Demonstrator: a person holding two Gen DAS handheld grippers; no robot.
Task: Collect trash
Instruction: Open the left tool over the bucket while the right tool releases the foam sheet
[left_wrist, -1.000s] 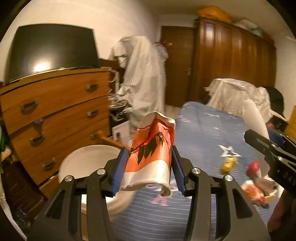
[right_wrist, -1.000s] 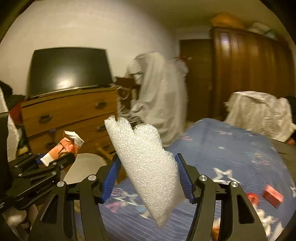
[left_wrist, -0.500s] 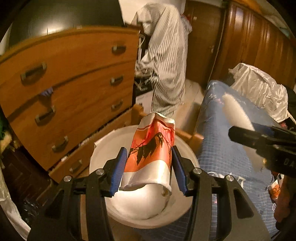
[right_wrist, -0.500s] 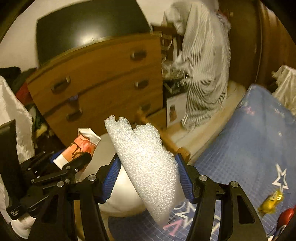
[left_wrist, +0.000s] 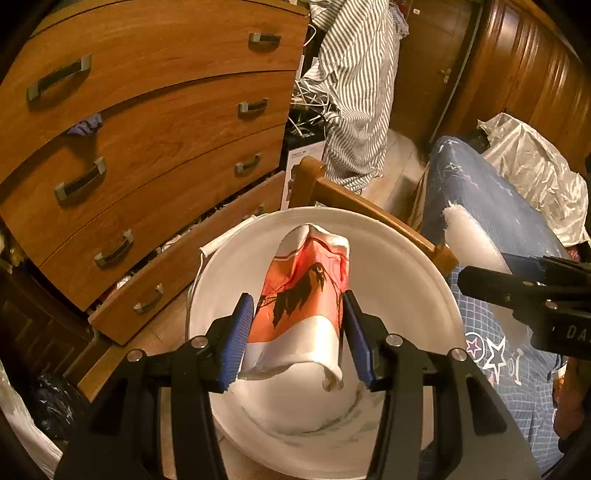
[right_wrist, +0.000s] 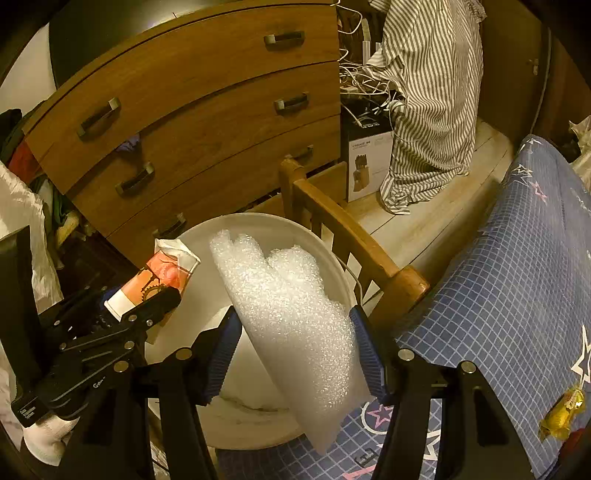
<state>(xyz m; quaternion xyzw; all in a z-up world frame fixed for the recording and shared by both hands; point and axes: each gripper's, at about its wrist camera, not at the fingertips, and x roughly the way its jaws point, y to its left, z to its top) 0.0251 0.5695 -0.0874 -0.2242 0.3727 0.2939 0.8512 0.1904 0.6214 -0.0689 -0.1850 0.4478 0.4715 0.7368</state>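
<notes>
Both loads look a drop short of done: the left gripper (left_wrist: 297, 334) pinches the orange wrapper (left_wrist: 303, 295) above the white bucket (left_wrist: 406, 266), the right gripper (right_wrist: 295, 354) clamps foam (right_wrist: 291, 314) over its five o'clock rim, and a yellow candy wrapper (right_wrist: 563, 410) waits on the bedspread (right_wrist: 509, 295) at four o'clock.

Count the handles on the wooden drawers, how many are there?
8 in the left view: top drawer and; second and; third and; bottom, plus one partly hidden behind the bucket.

bucket (left_wrist: 406, 258) between dresser (left_wrist: 147, 147) and bed (left_wrist: 498, 221) | chair (left_wrist: 369, 214) behind bucket
</notes>
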